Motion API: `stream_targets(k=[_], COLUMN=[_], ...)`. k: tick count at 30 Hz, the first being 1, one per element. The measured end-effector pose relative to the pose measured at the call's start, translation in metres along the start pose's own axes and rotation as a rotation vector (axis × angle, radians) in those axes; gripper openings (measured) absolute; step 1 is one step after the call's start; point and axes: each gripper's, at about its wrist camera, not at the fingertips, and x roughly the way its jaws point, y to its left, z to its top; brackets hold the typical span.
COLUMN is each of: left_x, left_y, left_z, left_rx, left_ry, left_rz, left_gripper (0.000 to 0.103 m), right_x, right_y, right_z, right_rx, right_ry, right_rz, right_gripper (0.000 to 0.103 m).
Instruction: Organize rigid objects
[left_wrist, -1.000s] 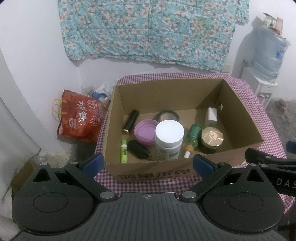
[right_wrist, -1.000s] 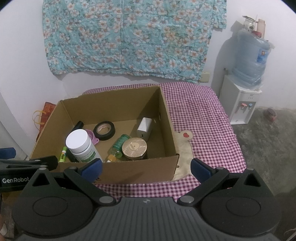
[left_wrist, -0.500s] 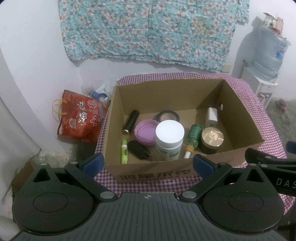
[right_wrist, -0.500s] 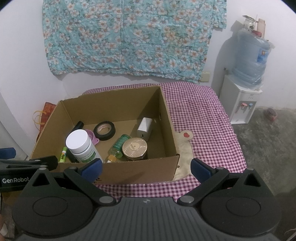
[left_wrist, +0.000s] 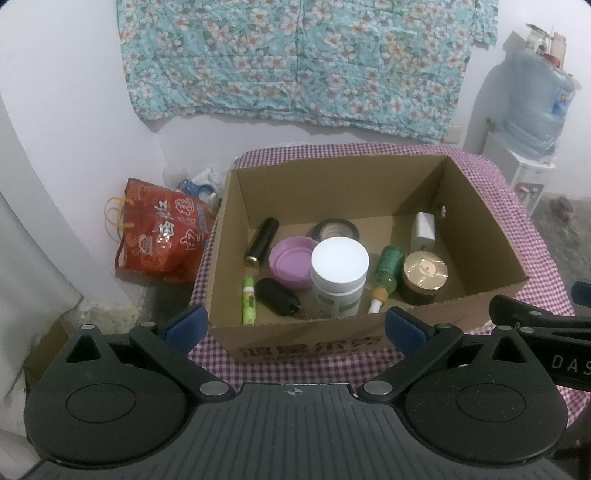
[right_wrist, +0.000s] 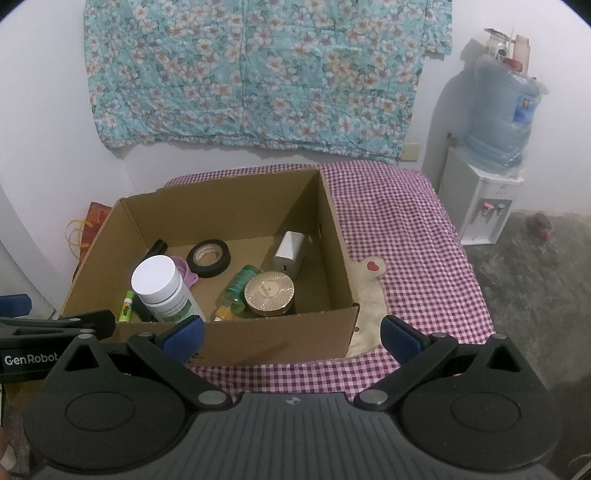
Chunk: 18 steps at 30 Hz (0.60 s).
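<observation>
Cardboard box (left_wrist: 332, 343) filled, left claw (left_wrist: 295, 325) wide open, right claw (right_wrist: 291, 332) wide open, both empty

Cardboard, plastic and cloth, mostly matt

The cardboard box (left_wrist: 480, 229) is plain brown corrugated board, dull and unprinted inside; the counter cloth (right_wrist: 406, 236) is woven purple-and-white check fabric. Inside, the white-capped bottle (left_wrist: 340, 269) looks like smooth plastic with a satin lid, the gold-lidded jar (left_wrist: 424, 271) has a shiny, ribbed metallic-looking top, the tape roll (right_wrist: 208, 257) is glossy black, and the purple lid (left_wrist: 291, 263) is matt plastic. The left gripper (left_wrist: 295, 325) has matt black plastic arms, blue fingers (left_wrist: 186, 325) and bright metal pivots. The red bag (left_wrist: 162, 232) is glossy and crinkled.
</observation>
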Motion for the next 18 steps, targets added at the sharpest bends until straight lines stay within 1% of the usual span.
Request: stream_targets(k=[18], left_x=[0.0], left_y=[-0.0014], left_z=[-0.0001], left_rx=[0.0], left_ry=[0.002], left_rz=[0.001], left_gripper=[0.102], right_x=[0.0001], right_y=[-0.0009], right_z=[0.0001], right_rx=[-0.001], right_ry=[0.001], right_rz=[0.001], right_gripper=[0.103])
